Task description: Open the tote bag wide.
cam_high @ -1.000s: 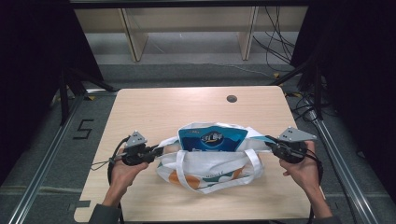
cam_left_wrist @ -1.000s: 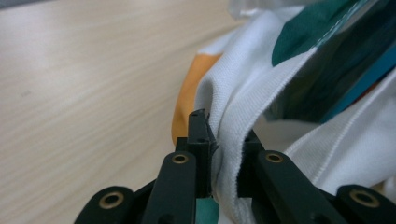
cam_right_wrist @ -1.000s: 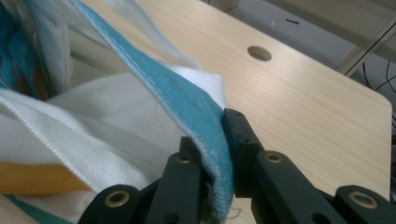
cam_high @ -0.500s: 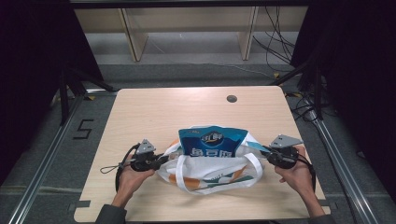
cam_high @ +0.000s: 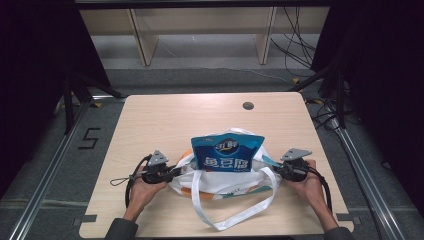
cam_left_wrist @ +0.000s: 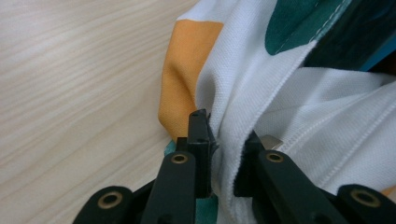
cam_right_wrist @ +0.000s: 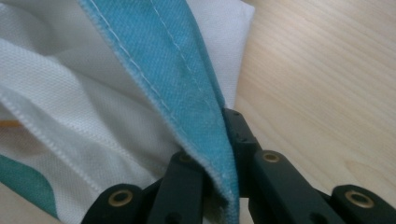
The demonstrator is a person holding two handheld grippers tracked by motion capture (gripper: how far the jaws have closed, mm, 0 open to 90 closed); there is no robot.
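Now both claws grip the bag (cam_high: pixel 225 182) on the table (cam_high: pixel 165 120): left gripper (cam_high: pixel 172 173) at nine o'clock, right gripper (cam_high: pixel 276 170) at three, blue packet (cam_high: pixel 226 154) poking out.

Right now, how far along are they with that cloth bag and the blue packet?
The blue packet already stands inside the white tote bag, top sticking out. In hand: the left gripper and right gripper each pinch an end of the bag's rim, holding it low on the table. What's left, probably, is letting go; the straps lie loose.
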